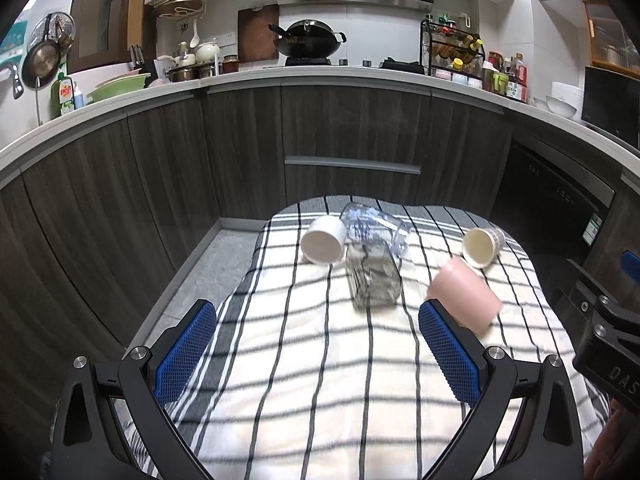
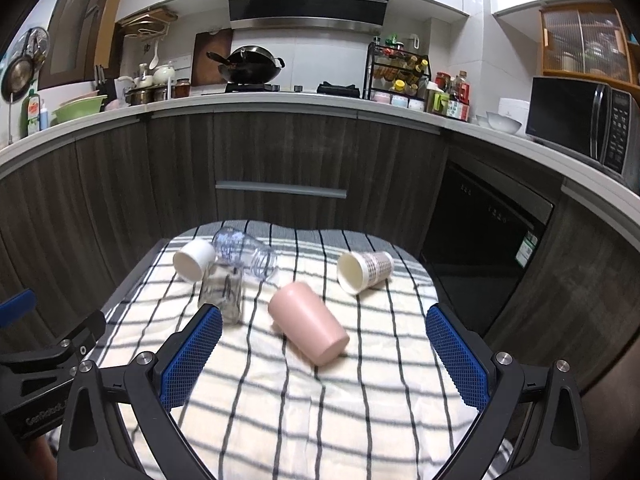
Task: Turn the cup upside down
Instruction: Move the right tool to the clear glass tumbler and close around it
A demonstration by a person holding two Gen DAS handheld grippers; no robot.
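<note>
Several cups lie on their sides on a striped cloth (image 1: pixel 320 380) (image 2: pixel 320 400). A pink cup (image 1: pixel 466 294) (image 2: pixel 308 328) lies nearest. A white cup (image 1: pixel 324 240) (image 2: pixel 194 260) lies far left, mouth toward me. A patterned paper cup (image 1: pixel 482 246) (image 2: pixel 362 272) lies far right. A square clear glass (image 1: pixel 374 280) (image 2: pixel 222 290) and a clear bottle-like glass (image 1: pixel 376 226) (image 2: pixel 246 254) lie between. My left gripper (image 1: pixel 316 320) is open and empty, short of the cups. My right gripper (image 2: pixel 324 326) is open, its jaws wide either side of the pink cup, not touching.
Dark wood cabinets (image 1: pixel 352 128) stand behind the table under a white counter with a wok (image 1: pixel 308 40) and a spice rack (image 1: pixel 452 52). A microwave (image 2: pixel 584 120) sits at the right. A dishwasher (image 2: pixel 484 240) is beside the table's right edge.
</note>
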